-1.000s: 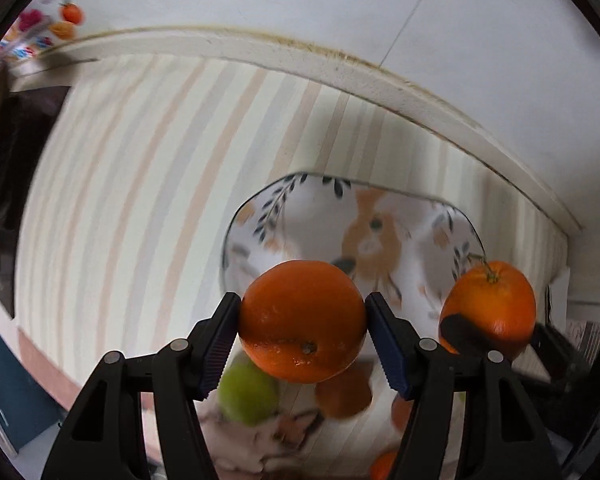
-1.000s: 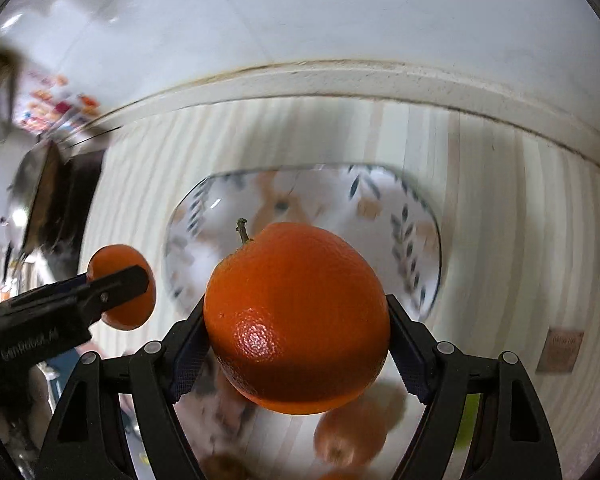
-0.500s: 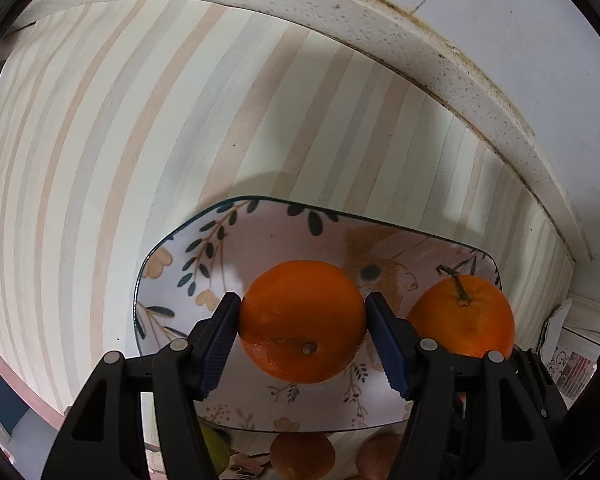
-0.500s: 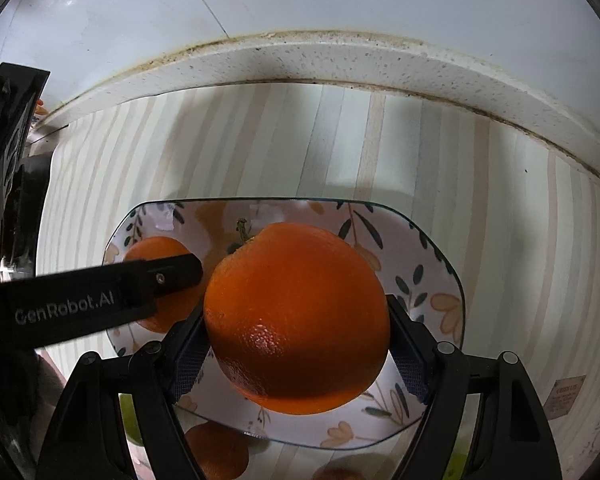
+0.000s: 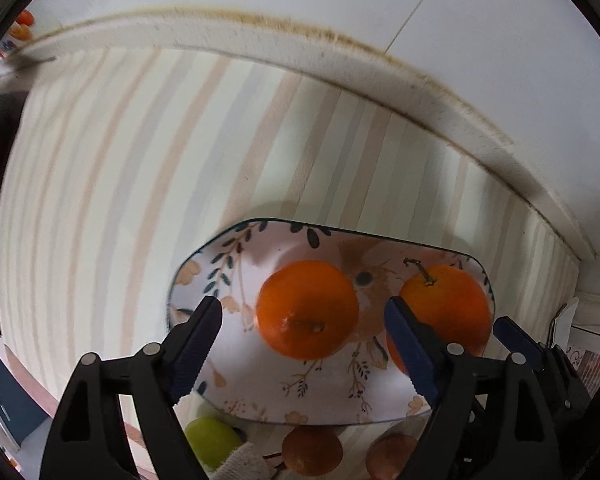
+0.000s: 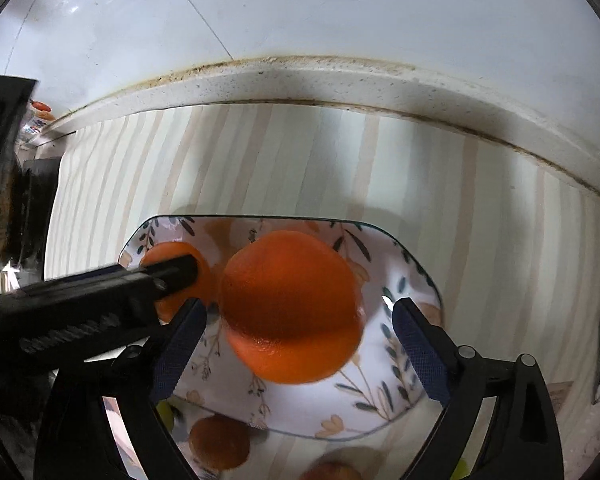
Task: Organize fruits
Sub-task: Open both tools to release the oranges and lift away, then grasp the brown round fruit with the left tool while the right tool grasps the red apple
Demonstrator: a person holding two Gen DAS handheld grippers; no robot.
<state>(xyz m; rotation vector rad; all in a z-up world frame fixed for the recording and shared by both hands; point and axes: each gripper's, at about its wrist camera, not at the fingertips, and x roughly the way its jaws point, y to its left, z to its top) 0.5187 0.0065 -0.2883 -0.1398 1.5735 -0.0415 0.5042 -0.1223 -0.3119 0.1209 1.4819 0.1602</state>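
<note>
Smaller orange (image 5: 307,309): lies on the floral plate (image 5: 204,272), left of centre, between the spread pads of the left claw (image 5: 302,346) with a gap on both sides.
Stemmed orange (image 5: 450,304): on the same plate toward its right end, close to the right rim; in the right wrist view (image 6: 290,306) it sits between the pads of the right claw (image 6: 296,350), touching neither, and looks blurred.
Left claw: jaws wide apart, holding nothing.
Right claw: jaws wide apart, holding nothing; one of its blue pads shows in the left view just right of the stemmed orange.
Plate edges: dark-lined rim with cut corners; the far rim is well apart from the raised ledge (image 5: 260,46) at the wall.
Open room: bare striped worktop (image 5: 120,168) stretches left of and beyond the plate.
Near side: a green fruit (image 5: 210,442) and brownish fruits (image 5: 312,450) lie just beyond the plate's near rim, beside a bit of white cloth (image 5: 240,464).
</note>
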